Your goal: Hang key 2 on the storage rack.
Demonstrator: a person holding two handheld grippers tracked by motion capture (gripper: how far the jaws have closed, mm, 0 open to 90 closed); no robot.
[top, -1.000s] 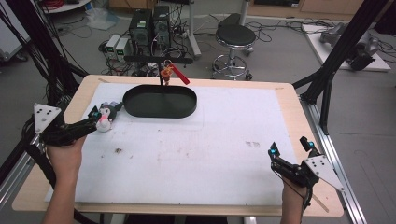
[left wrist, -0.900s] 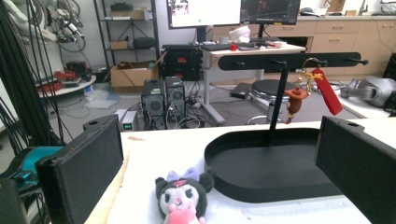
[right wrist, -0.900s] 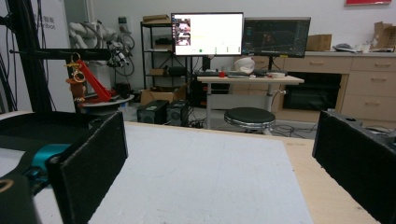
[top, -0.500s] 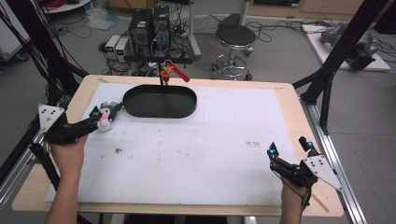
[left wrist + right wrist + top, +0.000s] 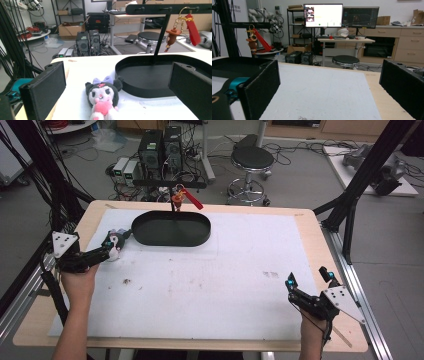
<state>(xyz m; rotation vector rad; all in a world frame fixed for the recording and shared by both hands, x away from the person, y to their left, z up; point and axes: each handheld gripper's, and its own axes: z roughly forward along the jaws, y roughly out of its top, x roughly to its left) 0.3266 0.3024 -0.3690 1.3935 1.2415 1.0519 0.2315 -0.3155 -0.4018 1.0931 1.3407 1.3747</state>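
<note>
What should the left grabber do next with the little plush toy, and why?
Probably close the left gripper on the plush toy. Its jaws stand wide open with the toy lying on the white mat right between them, beside the black tray, so a gentle squeeze looks like the next step.

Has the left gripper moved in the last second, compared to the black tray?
Cannot tell. In the high view the left gripper sits beside the plush toy, left of the black tray, about as before; any shift is too slight to judge.

Soft plush toy [image 5: 102, 96], matt black tray [image 5: 171, 229], wooden table [image 5: 320, 245]
</note>
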